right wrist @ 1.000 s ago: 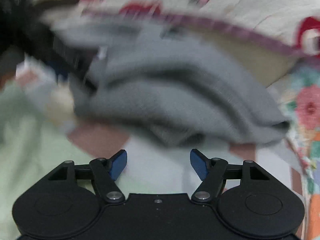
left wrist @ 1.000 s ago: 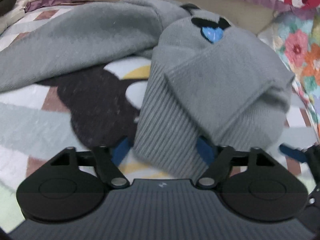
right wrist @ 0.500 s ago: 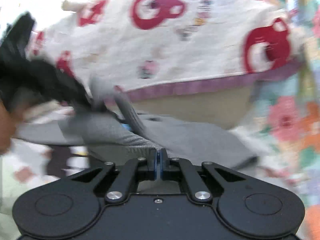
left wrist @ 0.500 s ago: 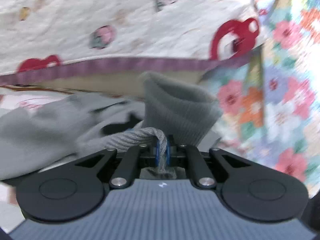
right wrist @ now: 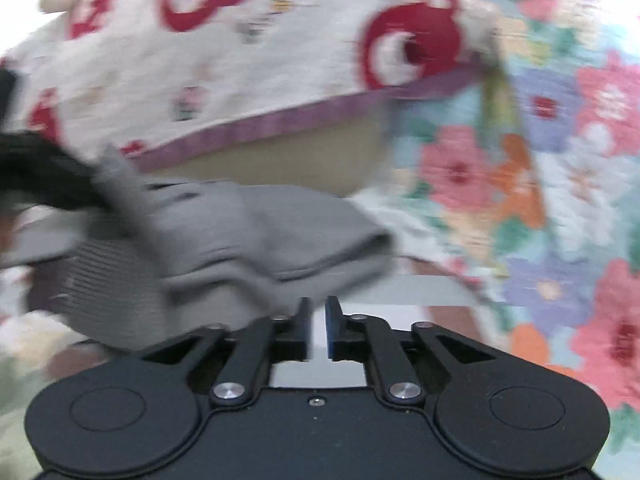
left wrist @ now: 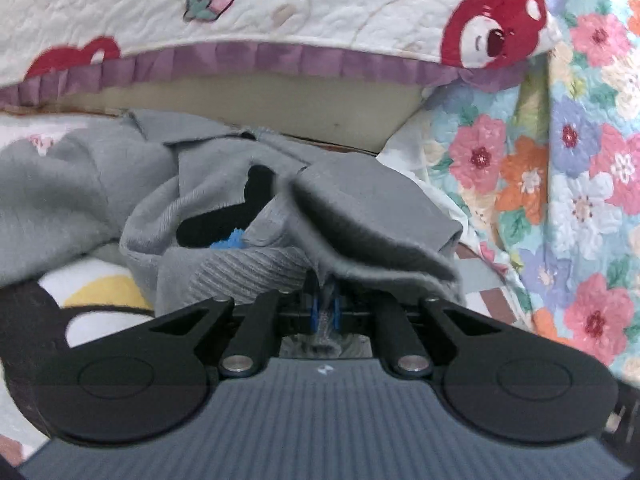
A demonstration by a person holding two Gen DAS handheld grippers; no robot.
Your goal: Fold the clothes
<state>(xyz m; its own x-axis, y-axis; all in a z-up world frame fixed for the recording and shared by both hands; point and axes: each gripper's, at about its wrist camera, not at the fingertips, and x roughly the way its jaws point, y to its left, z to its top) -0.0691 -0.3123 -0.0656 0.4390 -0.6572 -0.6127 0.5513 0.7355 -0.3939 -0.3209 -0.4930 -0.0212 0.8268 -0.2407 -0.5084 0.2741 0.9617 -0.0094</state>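
Both grippers lifted since a second ago, from wide open at the sweater's ribbed hem.

No readable writing or labels anywhere. Left gripper clamped tight on a pinch of grey sweater; fabric drapes up and away over the patterned blanket, below the strawberry quilt. Right gripper jaws opening, narrow gap, nothing between; sweater just ahead and left of its tips, floral cover to the right.
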